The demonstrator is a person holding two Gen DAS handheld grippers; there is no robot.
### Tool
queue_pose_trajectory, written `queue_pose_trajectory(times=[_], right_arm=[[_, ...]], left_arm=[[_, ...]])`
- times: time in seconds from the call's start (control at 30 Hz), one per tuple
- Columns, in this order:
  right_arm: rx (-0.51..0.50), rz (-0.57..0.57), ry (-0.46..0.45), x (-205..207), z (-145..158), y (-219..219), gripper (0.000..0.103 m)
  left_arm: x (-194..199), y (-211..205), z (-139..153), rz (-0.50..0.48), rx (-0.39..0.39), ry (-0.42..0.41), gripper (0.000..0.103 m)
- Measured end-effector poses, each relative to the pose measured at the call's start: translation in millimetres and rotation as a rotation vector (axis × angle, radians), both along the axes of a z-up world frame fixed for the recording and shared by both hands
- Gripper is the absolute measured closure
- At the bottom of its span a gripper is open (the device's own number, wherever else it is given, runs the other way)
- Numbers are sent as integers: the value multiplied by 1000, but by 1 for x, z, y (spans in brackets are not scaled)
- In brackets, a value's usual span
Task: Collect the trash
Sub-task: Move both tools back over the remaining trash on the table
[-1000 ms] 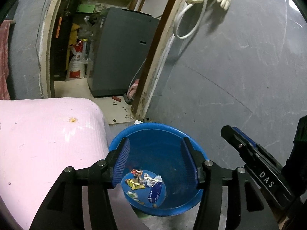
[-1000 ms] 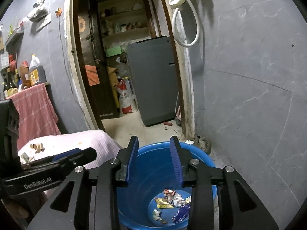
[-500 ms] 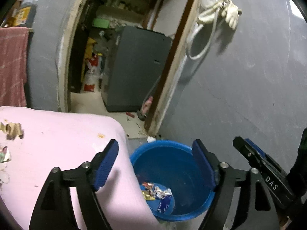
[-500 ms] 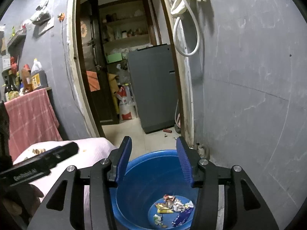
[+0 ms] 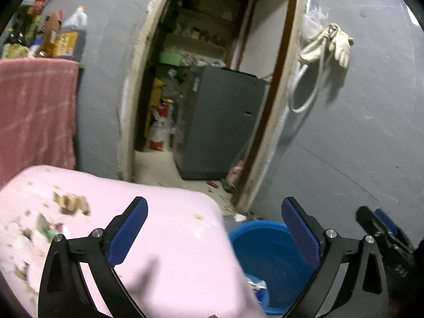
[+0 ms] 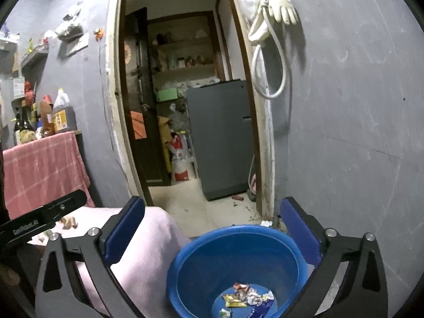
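Observation:
A blue plastic tub point(image 6: 201, 254) stands on the floor beside a pink-covered table point(image 5: 169, 238); it also shows in the left wrist view point(image 5: 270, 249). Several candy wrappers point(image 6: 245, 298) lie in its bottom. More scraps of trash point(image 5: 70, 201) lie on the pink cloth at the left. My left gripper point(image 5: 214, 228) is wide open and empty above the table's right end. My right gripper point(image 6: 212, 228) is wide open and empty above the tub.
A grey wall point(image 6: 344, 145) rises right behind the tub. An open doorway point(image 6: 185, 106) leads to a room with a grey fridge point(image 6: 222, 137). A red towel point(image 5: 34, 111) hangs at the left under bottles point(image 5: 69, 37). A hose and gloves point(image 6: 273, 26) hang on the wall.
Both grippers have opened wider. My left gripper has swung left from over the tub to over the pink table, bringing the scraps into view. My right gripper has stayed above the tub.

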State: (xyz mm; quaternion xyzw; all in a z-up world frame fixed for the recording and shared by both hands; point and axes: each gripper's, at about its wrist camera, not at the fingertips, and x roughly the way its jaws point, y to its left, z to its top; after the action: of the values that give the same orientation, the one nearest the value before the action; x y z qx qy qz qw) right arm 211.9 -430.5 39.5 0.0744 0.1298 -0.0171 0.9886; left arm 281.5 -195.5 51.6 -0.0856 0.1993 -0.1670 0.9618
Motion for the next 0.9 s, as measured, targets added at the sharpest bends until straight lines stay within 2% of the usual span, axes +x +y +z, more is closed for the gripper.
queue_pose_trajectory(times=[0.47,0.73,0.9], right_arm=[[-33,89,-133,-9,27,50,0],[-47,157,-218,-13,41,91,0],[-68,225,-238,-10,43,121,0]], left_arm=[[-24,58,20,90,24,-111,3],[-40,109,31,173,24,-159,3],[-46,144,31,220,29,-163,3]])
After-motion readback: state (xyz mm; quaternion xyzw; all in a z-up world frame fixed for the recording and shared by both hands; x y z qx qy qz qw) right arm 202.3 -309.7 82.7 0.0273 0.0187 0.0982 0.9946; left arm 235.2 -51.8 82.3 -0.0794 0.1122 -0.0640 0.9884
